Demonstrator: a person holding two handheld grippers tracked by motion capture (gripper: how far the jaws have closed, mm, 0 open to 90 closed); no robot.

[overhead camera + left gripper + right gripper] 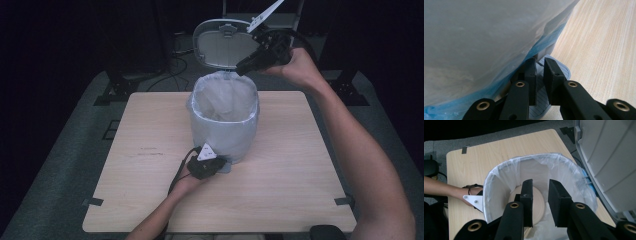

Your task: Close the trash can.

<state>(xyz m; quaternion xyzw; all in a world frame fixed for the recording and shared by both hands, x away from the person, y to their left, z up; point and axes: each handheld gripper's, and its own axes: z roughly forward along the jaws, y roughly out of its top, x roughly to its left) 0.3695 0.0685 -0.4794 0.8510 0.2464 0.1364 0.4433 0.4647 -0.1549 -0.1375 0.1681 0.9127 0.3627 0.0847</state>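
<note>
One upright bin, lid raised rearward

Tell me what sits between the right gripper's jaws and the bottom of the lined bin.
Nothing blocks the way. In the right gripper view, the right gripper hangs over the bin, and below its jaws a round wooden disc lies on the liner inside.

Evenly lit over the table from above; black and underexposed beyond its edges in the high view. Soft, short shadow beside the bin base, none hard. Mild sheen on the raised lid, no blown glare. High view slightly soft throughout, grainy in the dark. Left gripper view: liner just beyond the fingers blurred, too close for focus; wood grain to the right of them sharp. Right gripper view: fingers dark, low in detail; liner past them bright, translucent.
</note>
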